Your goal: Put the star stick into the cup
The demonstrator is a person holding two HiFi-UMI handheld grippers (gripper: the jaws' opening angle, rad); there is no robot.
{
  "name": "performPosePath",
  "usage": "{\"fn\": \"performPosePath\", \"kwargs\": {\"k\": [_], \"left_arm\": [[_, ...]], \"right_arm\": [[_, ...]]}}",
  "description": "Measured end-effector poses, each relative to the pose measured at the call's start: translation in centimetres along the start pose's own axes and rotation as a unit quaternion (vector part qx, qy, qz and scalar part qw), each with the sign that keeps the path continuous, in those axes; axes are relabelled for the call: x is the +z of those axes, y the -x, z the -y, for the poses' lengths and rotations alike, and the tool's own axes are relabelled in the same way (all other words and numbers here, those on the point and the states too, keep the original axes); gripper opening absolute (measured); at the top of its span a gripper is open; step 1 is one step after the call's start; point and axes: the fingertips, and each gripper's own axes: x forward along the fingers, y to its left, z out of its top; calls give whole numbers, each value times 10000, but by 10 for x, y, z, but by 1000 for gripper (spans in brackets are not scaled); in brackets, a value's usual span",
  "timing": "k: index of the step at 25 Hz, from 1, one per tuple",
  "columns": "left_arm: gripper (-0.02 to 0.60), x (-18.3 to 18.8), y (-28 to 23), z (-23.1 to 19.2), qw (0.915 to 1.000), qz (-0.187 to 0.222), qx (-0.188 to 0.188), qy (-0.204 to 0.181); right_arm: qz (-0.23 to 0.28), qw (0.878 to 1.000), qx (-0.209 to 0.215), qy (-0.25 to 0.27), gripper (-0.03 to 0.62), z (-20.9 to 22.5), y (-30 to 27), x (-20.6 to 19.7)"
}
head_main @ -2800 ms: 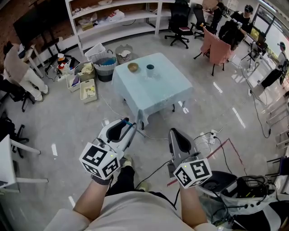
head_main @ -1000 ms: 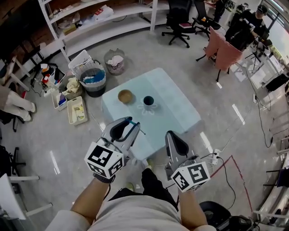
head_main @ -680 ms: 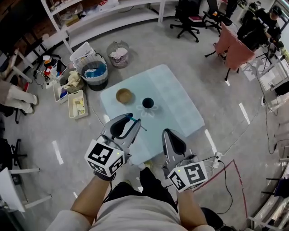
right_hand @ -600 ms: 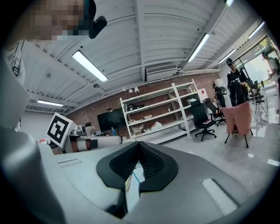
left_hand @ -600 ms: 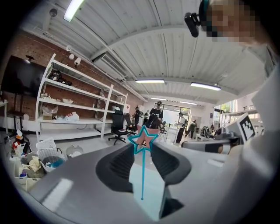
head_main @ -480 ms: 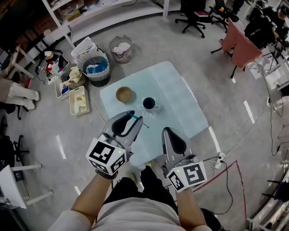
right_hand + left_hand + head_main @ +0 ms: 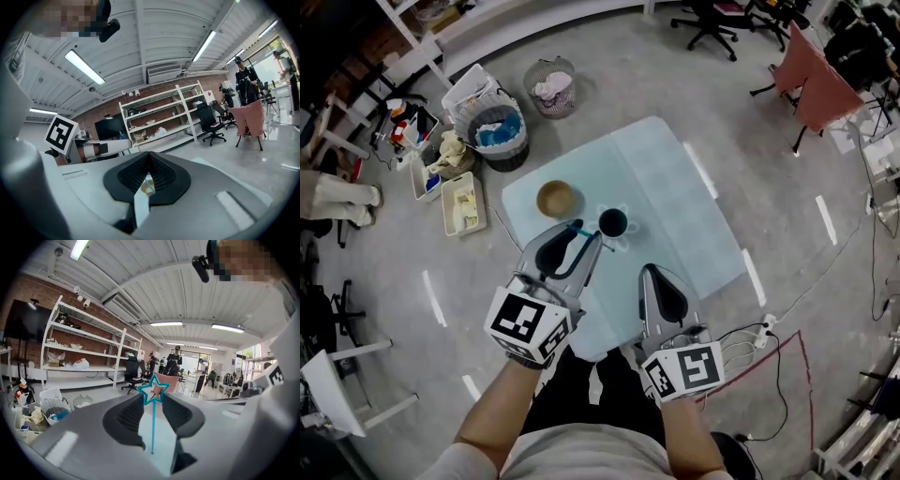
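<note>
Over the near side of the table (image 7: 675, 187), head view, left gripper (image 7: 585, 241) is clamped on the star stick (image 7: 152, 425): the star sits at the jaw tips, the thin teal shaft runs down the gap btwn the jaws, and nothing else is in there. Right gripper (image 7: 650, 273) hangs beside it to the right, jaws pressed together and empty; only a sliver of table shows through the lower gap in its own view. Cup (image 7: 613, 223) stands upright mid-table, just past the left gripper's tips and slightly right, w/ no contact. Brown bowl (image 7: 556, 199) is left of the cup, apart from it, prob not needed. Step in hand, my read: carry/approach w/ stick held and not yet in the cup, so task roughly half done. Next move calls for getting the stick's free end over the cup mouth, lining the shaft w/ the opening, lowering till the end is inside, then letting the jaws part. Risk: the mouth is small and the shaft thin, so it could miss the rim or knock the cup. Right gripper could steady the cup if needed.
</note>
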Motion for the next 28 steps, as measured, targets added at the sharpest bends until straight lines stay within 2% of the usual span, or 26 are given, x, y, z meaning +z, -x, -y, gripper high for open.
{"fn": "performPosePath", "kwargs": {"k": [8, 14, 28], "left_arm": [[127, -21, -36, -30, 9999, 23, -30, -131], [129, -51, -61, -48, 9998, -147, -110, -63], [129, -117, -96, -52, 9968, -595, -529, -17]], "right_arm": [[-100, 9996, -273, 28, 11, 17, -24, -28], [-115, 9991, -396, 51, 11, 24, -46, -41], [-193, 9968, -771, -53, 11, 46, -59, -73]]}}
